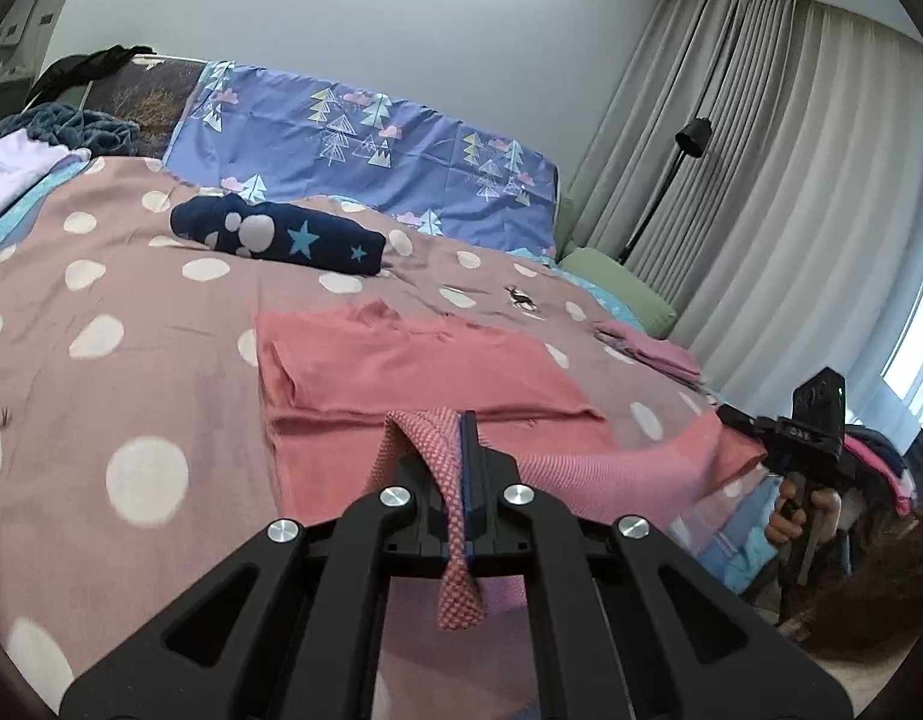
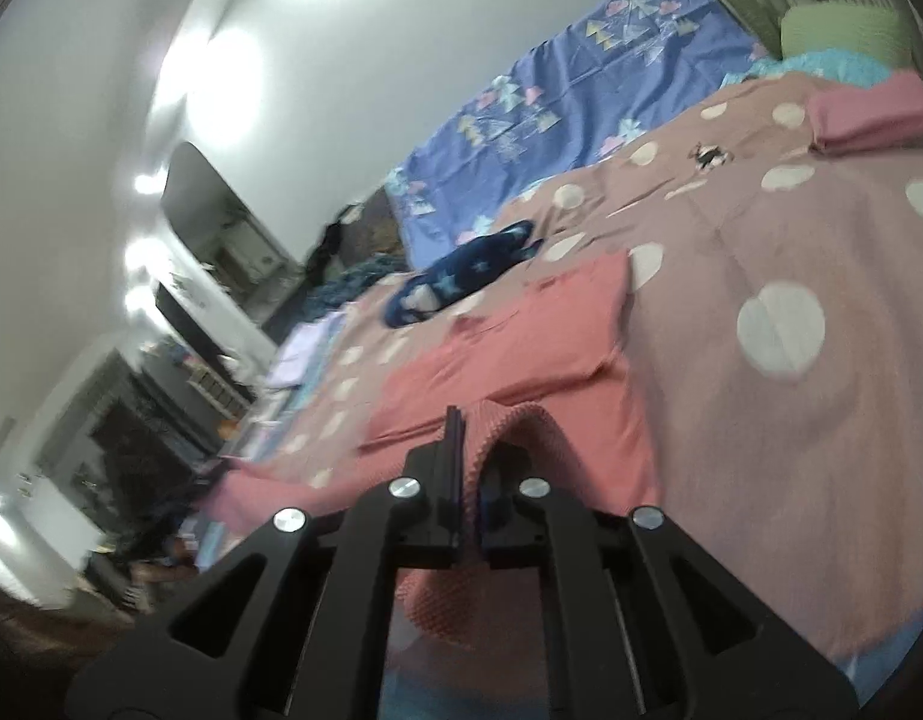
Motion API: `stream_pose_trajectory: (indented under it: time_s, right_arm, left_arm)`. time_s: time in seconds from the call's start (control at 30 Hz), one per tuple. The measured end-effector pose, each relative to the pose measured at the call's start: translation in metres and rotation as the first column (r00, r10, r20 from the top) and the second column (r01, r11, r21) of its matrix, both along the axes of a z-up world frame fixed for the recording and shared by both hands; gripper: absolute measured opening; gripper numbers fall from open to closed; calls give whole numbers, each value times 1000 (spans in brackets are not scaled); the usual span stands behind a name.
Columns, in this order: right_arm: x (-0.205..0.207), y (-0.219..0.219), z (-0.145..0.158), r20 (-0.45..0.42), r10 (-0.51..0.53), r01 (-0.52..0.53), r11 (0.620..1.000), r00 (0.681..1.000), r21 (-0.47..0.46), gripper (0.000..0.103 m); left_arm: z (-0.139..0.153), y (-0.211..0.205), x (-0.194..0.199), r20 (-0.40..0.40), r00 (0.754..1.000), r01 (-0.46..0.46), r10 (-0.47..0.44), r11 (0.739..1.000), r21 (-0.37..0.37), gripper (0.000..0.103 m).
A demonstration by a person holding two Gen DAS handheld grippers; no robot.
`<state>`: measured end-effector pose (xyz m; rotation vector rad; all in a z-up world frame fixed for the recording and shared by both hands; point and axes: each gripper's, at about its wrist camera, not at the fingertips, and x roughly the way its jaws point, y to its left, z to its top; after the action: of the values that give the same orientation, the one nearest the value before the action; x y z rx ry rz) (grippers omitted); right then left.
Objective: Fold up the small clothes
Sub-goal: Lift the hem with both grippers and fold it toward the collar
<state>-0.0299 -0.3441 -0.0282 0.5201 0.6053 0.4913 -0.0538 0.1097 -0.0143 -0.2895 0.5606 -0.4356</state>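
The left gripper is closed on the near hem of the pink garment, which lies partly folded on the dotted bedspread. Only the left view shows the right gripper pinching the same hem, far right. The right view is blurred; its jaws clamp pink cloth. A navy folded piece lies farther, before grey curtains.

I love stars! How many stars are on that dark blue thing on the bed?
2: a big star mid-bundle, a small star toward its right end, on the folded navy garment. Folds may hide more.
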Motion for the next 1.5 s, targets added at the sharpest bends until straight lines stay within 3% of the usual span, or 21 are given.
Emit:
stream_pose_trajectory:
  time_s: [0.1, 0.33, 0.47, 0.63, 0.73, 0.8, 0.87, 1.03, 1.1, 1.17, 1.23, 1.37, 1.4, 1.43, 1.47, 1.5]
  right_arm:
    - [42, 11, -7, 2, -7, 7, 998, 1000, -61, 6]
    - [138, 30, -14, -27, -10, 8, 997, 1000, -74, 6]
    - [178, 39, -14, -15, -22, 19, 989, 1000, -148, 6]
    - [221, 44, -62, -152, -77, 39, 970, 985, -238, 10]
    - [218, 39, -82, -184, -76, 32, 973, 980, -229, 12]
    - [213, 34, -82, -184, -64, 24, 977, 981, -212, 17]
    - [206, 32, -77, -175, -63, 24, 976, 983, -215, 29]
    - [182, 37, -65, -144, 4, -36, 973, 990, -227, 31]
    - [177, 41, -65, -148, 32, -68, 968, 988, -241, 29]
    - [177, 45, -66, -153, 33, -74, 961, 988, -266, 9]
    - [181, 45, -66, -155, 30, -69, 966, 987, -251, 6]
    - [207, 34, -49, -127, 15, -31, 992, 992, -123, 6]
    - [217, 28, -44, -121, -9, 0, 997, 993, -74, 8]
    - [233, 17, -42, -132, -55, 55, 998, 990, -5, 19]
    - [244, 8, -42, -153, -107, 111, 994, 982, 20, 44]
    - [250, 5, -43, -176, -144, 148, 989, 974, 10, 52]
  left_arm:
    - [-9, 2, 33, 10, 1000, 7, -7, 1000, 11, 3]
    - [-31, 22, 134, -90, 994, -67, 65, 998, -13, 2]
    - [-38, 24, 180, -100, 992, -79, 80, 997, 19, 2]
    - [-94, 14, 231, -248, 963, -88, 108, 992, 88, 3]
    - [-118, 16, 233, -283, 953, -92, 111, 993, 80, 4]
    - [-112, 23, 230, -274, 955, -101, 110, 994, 46, 5]
    - [-106, 23, 227, -257, 960, -98, 112, 993, 63, 7]
    - [-92, 12, 200, -220, 974, -31, 46, 997, 69, 15]
    - [-93, 9, 195, -236, 971, -10, 27, 997, 76, 15]
    - [-99, 7, 196, -268, 963, 5, 17, 997, 81, 15]
    - [-101, 9, 200, -284, 959, 3, 16, 998, 67, 4]
    - [-78, 21, 226, -237, 969, -81, 74, 997, -18, 4]
    - [-72, 26, 236, -221, 970, -115, 107, 993, -25, 5]
    - [-69, 31, 251, -214, 965, -163, 153, 986, -29, 7]
    - [-70, 34, 261, -229, 959, -180, 167, 983, -38, 8]
    - [-73, 35, 269, -252, 952, -187, 173, 982, -34, 16]
